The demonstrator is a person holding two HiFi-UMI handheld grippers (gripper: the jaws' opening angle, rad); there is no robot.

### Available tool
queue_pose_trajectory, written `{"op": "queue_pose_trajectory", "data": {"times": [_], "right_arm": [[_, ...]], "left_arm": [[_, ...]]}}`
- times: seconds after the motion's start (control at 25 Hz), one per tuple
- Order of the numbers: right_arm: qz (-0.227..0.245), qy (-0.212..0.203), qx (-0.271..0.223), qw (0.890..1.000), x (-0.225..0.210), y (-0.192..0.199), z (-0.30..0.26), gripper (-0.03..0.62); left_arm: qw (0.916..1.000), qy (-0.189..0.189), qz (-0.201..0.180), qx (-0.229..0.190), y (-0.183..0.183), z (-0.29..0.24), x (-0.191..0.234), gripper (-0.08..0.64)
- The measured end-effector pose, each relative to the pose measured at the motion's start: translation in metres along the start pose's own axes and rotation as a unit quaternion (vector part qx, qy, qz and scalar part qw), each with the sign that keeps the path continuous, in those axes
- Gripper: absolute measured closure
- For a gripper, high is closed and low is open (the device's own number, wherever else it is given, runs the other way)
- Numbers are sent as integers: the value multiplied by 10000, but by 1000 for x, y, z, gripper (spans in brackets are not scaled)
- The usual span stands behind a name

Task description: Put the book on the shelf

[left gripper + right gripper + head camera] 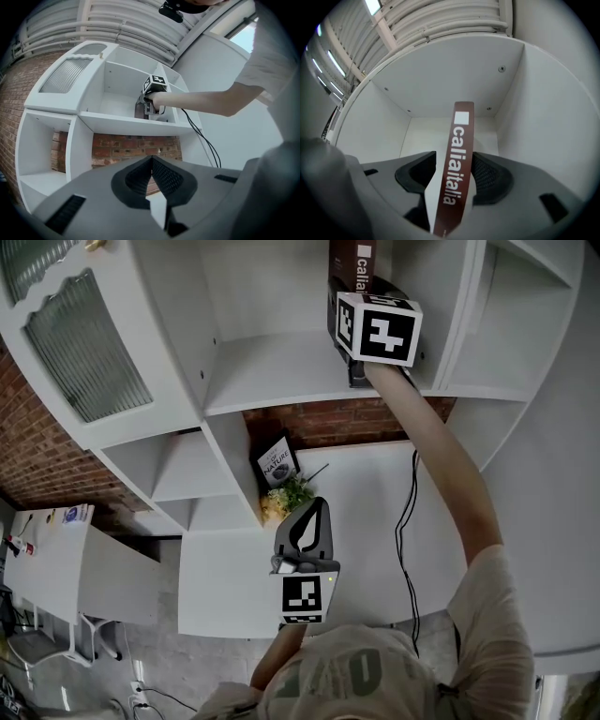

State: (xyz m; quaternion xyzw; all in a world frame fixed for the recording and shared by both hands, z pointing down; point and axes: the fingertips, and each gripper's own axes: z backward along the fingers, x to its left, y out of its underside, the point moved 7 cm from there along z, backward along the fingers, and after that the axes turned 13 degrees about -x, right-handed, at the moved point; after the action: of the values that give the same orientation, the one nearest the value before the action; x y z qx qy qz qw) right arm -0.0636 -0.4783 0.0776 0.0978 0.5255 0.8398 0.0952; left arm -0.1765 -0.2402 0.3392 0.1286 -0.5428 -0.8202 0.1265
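Observation:
A dark brown book (458, 154) with white lettering on its spine stands upright in the upper compartment of the white shelf (272, 371). In the head view the book (362, 262) rises behind the marker cube of my right gripper (375, 334), which reaches into that compartment. The right gripper (451, 171) has the book between its jaws, but the pads stand slightly off it, so it is open. My left gripper (315, 510) hangs low in front of the shelf, shut and empty. In its own view its jaws (152, 160) meet at the tips, and the right gripper (152, 96) shows far off.
A lower cubby holds a small leaning book (277, 462) and a bunch of flowers (287, 495). A black cable (405, 512) hangs down the white panel under my right arm. Red brick wall (328, 423) shows behind the shelf. A ribbed-glass cabinet door (84, 343) is at upper left.

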Motion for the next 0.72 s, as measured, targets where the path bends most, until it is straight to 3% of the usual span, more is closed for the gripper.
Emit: {"op": "queue_pose_trajectory", "data": {"times": [0.32, 0.72], "right_arm": [[432, -87, -624, 9971, 4, -37, 34, 364], [-88, -473, -895, 9948, 4, -53, 94, 364]], "left_arm": [[9998, 169, -28, 133, -5, 8, -21, 548], [9992, 362, -118, 85, -18, 13, -45, 548]]}}
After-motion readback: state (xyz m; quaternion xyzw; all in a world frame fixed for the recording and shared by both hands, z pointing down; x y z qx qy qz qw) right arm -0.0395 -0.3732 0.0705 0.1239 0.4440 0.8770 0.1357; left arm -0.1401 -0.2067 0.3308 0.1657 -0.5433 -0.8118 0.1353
